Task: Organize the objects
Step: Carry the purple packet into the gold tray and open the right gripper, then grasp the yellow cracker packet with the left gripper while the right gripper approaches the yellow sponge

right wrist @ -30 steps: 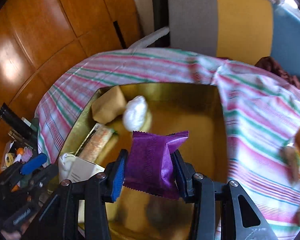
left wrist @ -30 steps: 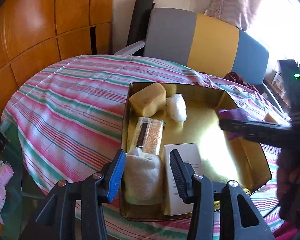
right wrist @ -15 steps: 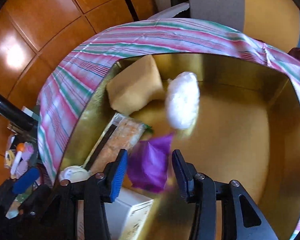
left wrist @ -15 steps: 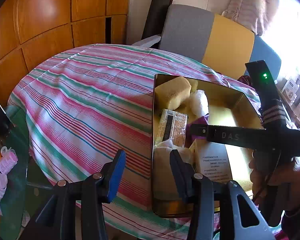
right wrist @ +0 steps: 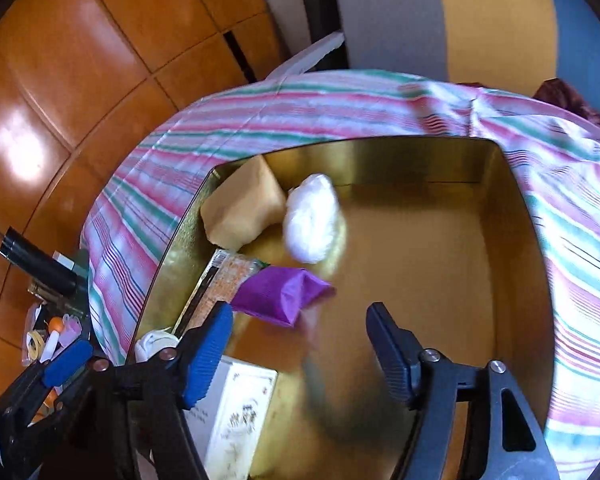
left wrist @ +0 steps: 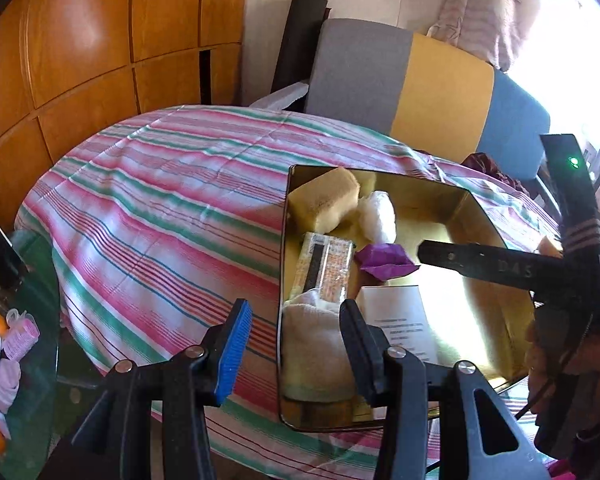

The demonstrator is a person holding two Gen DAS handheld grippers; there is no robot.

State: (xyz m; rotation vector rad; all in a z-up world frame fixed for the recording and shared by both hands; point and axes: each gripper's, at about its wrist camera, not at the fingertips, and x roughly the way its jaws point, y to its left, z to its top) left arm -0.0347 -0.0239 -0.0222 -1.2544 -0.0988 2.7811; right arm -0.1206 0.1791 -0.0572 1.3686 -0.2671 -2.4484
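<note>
Right wrist view shows your right tool (right wrist: 300, 320) spread wide and empty above the gold tray (right wrist: 516, 216), with the purple packet (right wrist: 280, 294) lying on the tray floor just ahead of the blue-padded finger, one end resting against the long snack bar (right wrist: 224, 280). The packet sits toward the tray's left wall, near the white wad (right wrist: 312, 224) and the tan sponge (right wrist: 244, 212) in the far left corner, and ahead of the white box (right wrist: 236, 412) at the near edge. It looks placed, so your job now is a clean exit: lift the right tool straight up before swinging it away, so neither finger drags the packet or catches the tray wall. Keep the fingers apart until you are clear of the rim. From the left wrist view, your left tool (left wrist: 296, 350) is also spread and holding nothing, straddling the tray's near left rim just above the rolled white cloth (left wrist: 316, 344); hold it steady or ease it back toward the table's near edge so it does not nudge the tray on the striped cloth (left wrist: 160, 208). Blurred items lie on the table to the right of the tray; I cannot tell what they are, but they are likely your next pickups.
</note>
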